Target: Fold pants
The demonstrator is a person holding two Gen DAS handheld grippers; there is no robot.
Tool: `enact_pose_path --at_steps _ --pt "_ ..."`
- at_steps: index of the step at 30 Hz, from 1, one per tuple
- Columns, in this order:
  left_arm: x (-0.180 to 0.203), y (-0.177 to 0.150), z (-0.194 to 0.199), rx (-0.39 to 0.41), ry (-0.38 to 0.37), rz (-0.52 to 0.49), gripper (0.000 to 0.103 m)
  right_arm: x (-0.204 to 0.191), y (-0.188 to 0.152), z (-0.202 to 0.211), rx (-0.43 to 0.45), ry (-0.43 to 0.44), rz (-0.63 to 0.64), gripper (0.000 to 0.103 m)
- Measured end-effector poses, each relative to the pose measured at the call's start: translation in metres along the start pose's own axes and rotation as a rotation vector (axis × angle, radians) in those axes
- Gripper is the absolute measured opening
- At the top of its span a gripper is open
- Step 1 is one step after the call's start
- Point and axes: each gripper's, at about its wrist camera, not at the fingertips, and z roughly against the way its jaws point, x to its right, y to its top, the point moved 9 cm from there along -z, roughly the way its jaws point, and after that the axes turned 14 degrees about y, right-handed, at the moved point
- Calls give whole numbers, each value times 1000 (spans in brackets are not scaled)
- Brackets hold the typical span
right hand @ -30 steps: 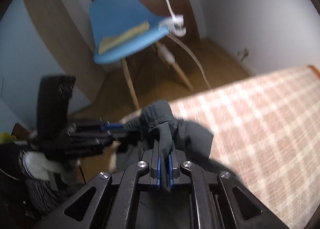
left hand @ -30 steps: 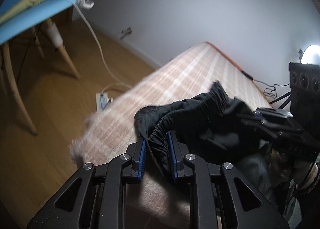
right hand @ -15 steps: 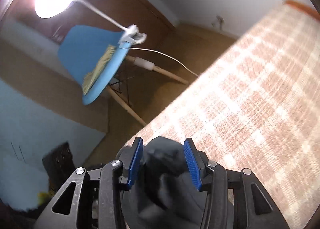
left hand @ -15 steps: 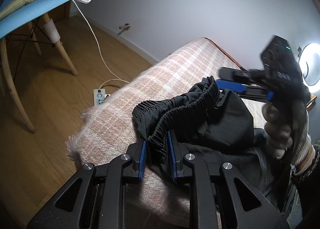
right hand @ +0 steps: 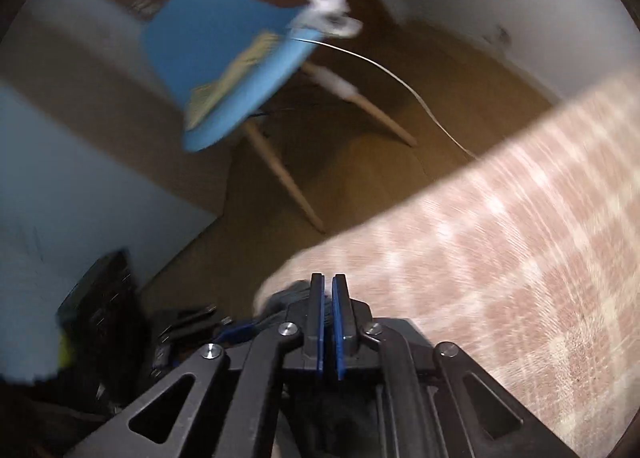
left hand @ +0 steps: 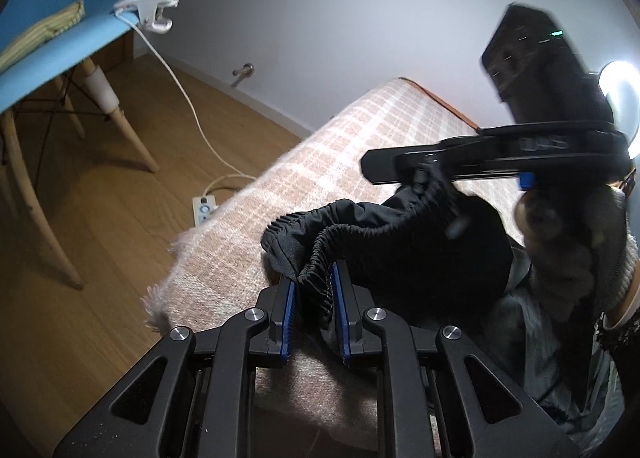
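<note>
Clearly the left tongs (left hand: 313,294) are clamped on the gathered elastic waistband of the black pants (left hand: 400,242), their blue pads pressing the bunched cloth from both sides. The pants lie in a crumpled heap at the near corner of the bed (left hand: 352,146), on its pink-and-cream checked blanket, with the waistband stretching up to the right. There the right tongs (left hand: 418,178), held by a gloved hand (left hand: 568,258), meet the far stretch of waistband. Seen from the right wrist, those tongs (right hand: 328,298) have just snapped together, pads almost touching; dark cloth shows at their tip, but blur hides whether any is pinched. A blue chair (left hand: 52,46) stands on the wooden floor beside the bed.
</note>
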Motion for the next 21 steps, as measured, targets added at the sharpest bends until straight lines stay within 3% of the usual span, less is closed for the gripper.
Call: enact_pose_path --at_steps 3,6,8,9,11,14,16,17,18,19,21 --pt "5 -2 4 1 -11 -14 13 -18 -2 13 3 1 60 0" --pt "13 -10 2 -22 -24 -36 12 -12 -5 19 -29 -38 52 7" --pt "16 -12 1 -25 -29 -48 12 2 -4 20 -38 -95 22 33" --pt "17 -12 2 -23 -29 -51 12 12 -3 23 -29 -146 6 57" --pt "18 -11 3 -22 -30 -48 12 26 3 27 -3 -186 -12 61" --pt "17 -11 2 -27 -31 -42 11 51 5 21 -21 -175 -100 66" --pt "17 -12 1 -26 -30 -50 11 63 -1 10 -62 -144 -167 65" --pt "17 -12 1 -23 -31 -54 11 62 -2 8 -56 -127 -173 59" --pt "17 -12 3 -17 -27 -58 11 56 -3 6 -56 -85 -180 21" --pt "16 -11 4 -12 -23 -60 11 49 -5 4 -54 -29 -200 9" --pt "12 -9 12 12 -15 -49 11 24 -4 7 -25 1 -130 4"
